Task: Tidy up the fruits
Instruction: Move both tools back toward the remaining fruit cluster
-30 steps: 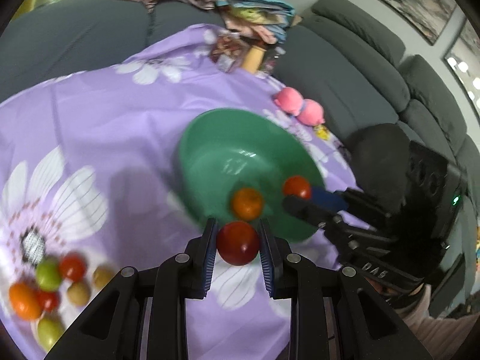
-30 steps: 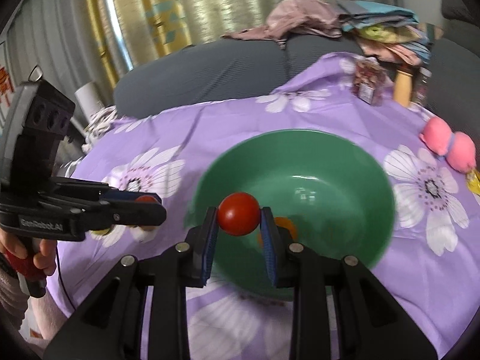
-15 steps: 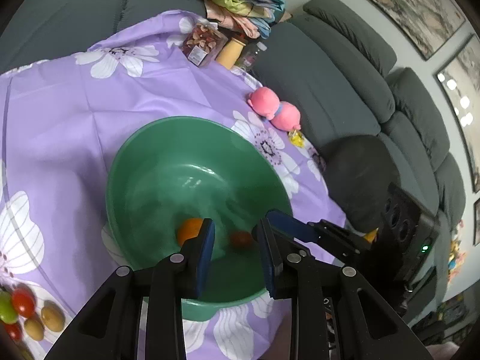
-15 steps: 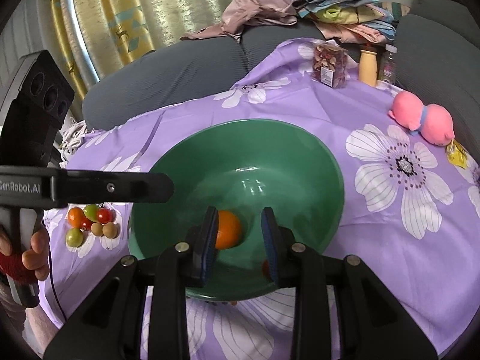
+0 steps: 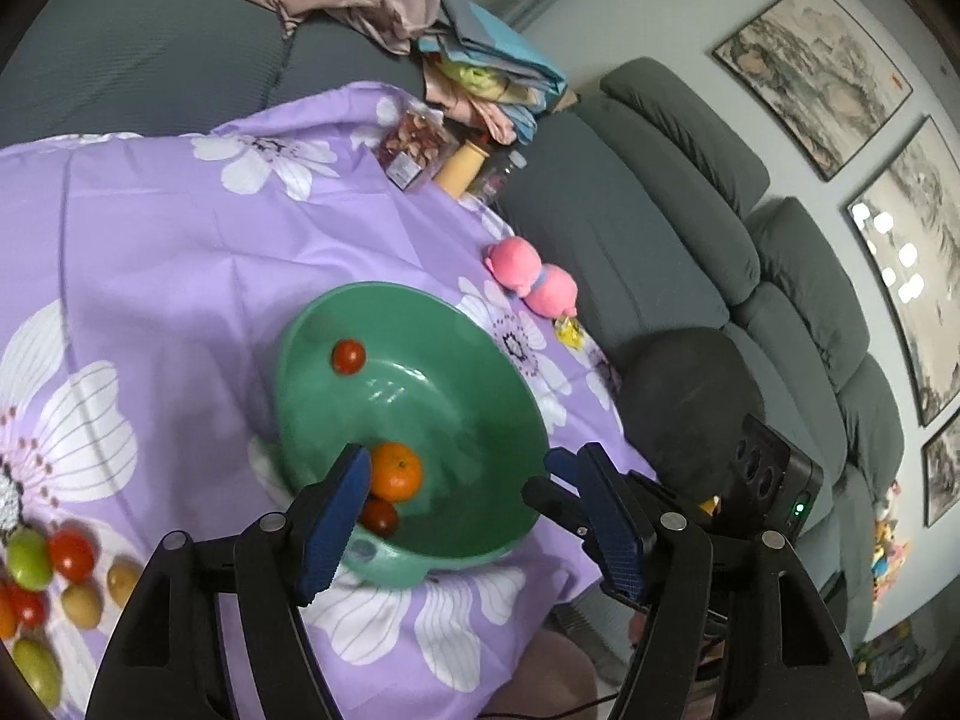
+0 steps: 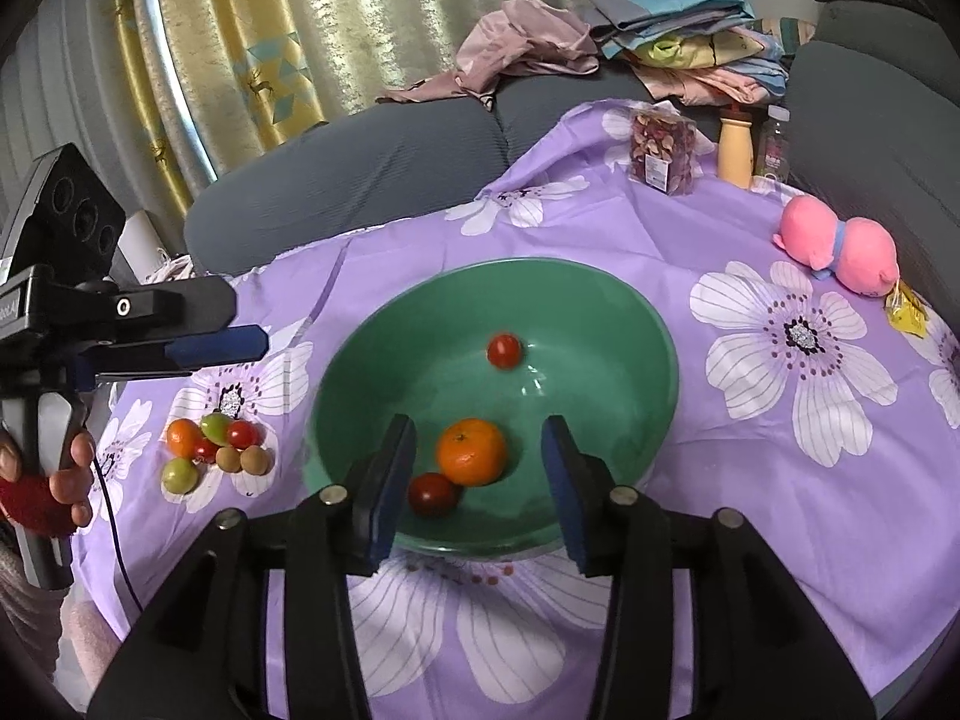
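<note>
A green bowl (image 6: 636, 324) (image 5: 480, 396) stands on the purple flowered cloth. In it lie an orange (image 6: 471, 451) (image 5: 395, 470), a dark red tomato (image 6: 433, 493) (image 5: 379, 515) beside it, and a smaller red tomato (image 6: 504, 350) (image 5: 348, 356) farther in. My right gripper (image 6: 477, 462) is open and empty above the bowl's near rim. My left gripper (image 5: 465, 510) is open and empty over the bowl; it also shows at the left of the right wrist view (image 6: 240, 343). A pile of small fruits (image 6: 213, 447) (image 5: 48, 570) lies on the cloth left of the bowl.
A pink plush toy (image 6: 837, 246) lies at the right of the cloth. A snack packet (image 6: 663, 150), a yellow bottle (image 6: 737, 147) and a clear bottle (image 6: 774, 141) stand at the far edge. Grey sofas (image 5: 690, 228) with piled clothes (image 6: 600, 48) surround the table.
Both grippers held red tomatoes one second ago. Both have opened wide and the tomatoes now lie in the bowl. Both grippers have drawn back from the bowl.
</note>
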